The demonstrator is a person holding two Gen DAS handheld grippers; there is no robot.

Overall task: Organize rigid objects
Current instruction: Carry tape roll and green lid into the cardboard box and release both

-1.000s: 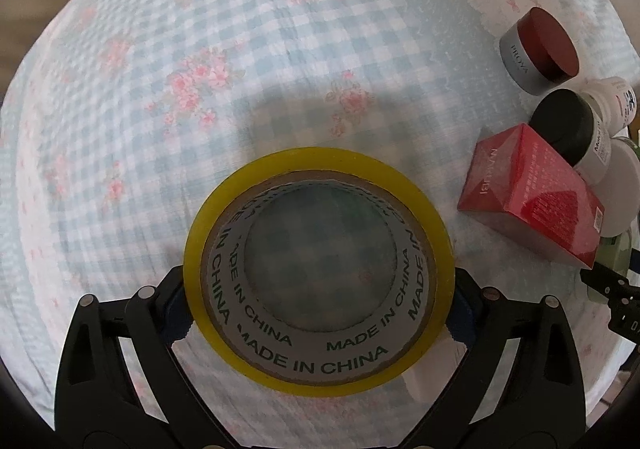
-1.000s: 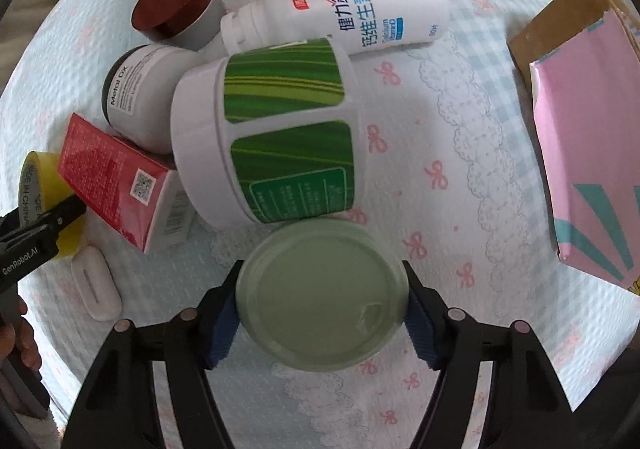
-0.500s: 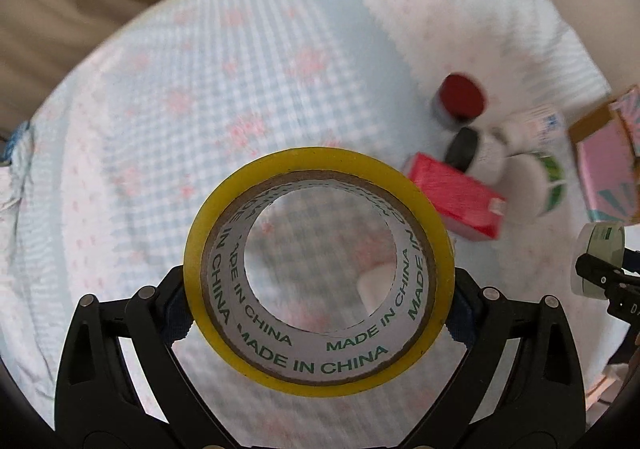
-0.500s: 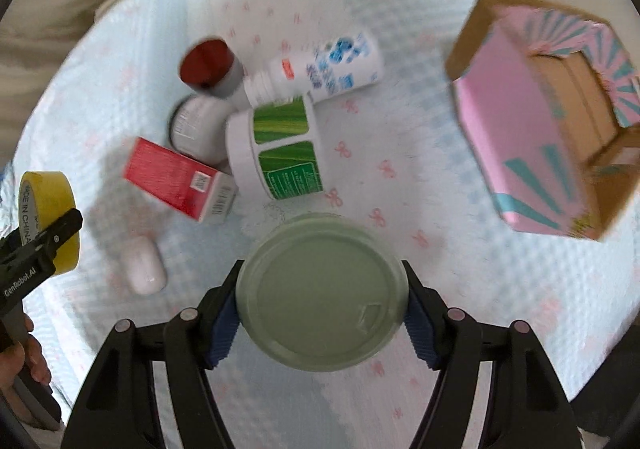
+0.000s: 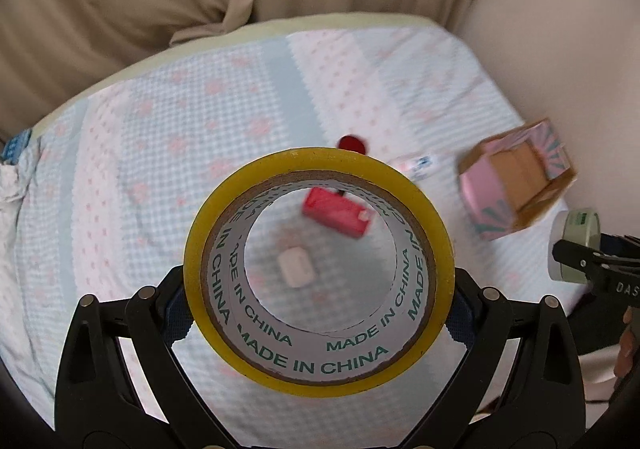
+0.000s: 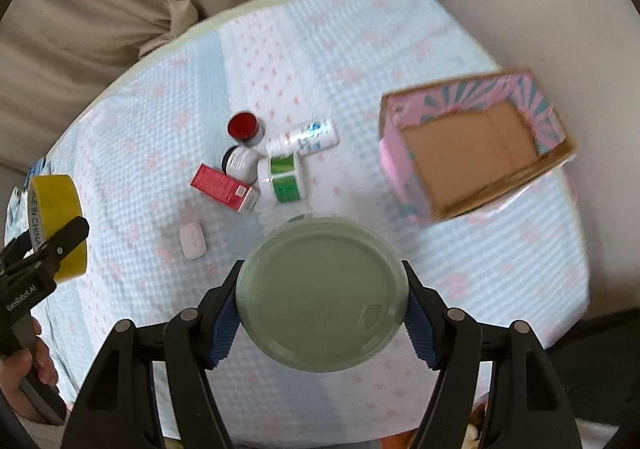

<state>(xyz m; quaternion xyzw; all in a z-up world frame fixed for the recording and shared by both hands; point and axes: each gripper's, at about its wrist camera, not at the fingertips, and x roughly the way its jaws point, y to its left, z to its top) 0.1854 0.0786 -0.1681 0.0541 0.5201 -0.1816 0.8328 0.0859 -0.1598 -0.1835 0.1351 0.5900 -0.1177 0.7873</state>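
With the tape roll [image 5: 319,272] clamped in the left tongs [image 5: 319,291] and the green-lidded jar [image 6: 322,292] in the right tongs [image 6: 322,315], both have been raised high above the bed [image 6: 460,233], so transfer toward the open box [image 6: 476,153] is judged next.

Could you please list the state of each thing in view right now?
Tape roll: clamped in left gripper, off the bed.
Green-lidded jar: clamped in right gripper, lid on, off the bed.
Pink box: open, empty.
Red box: lying flat, closed.
White bottle: on its side, capped.
Green-label jar: on its side.
Red-lidded jar: upright, lid on.
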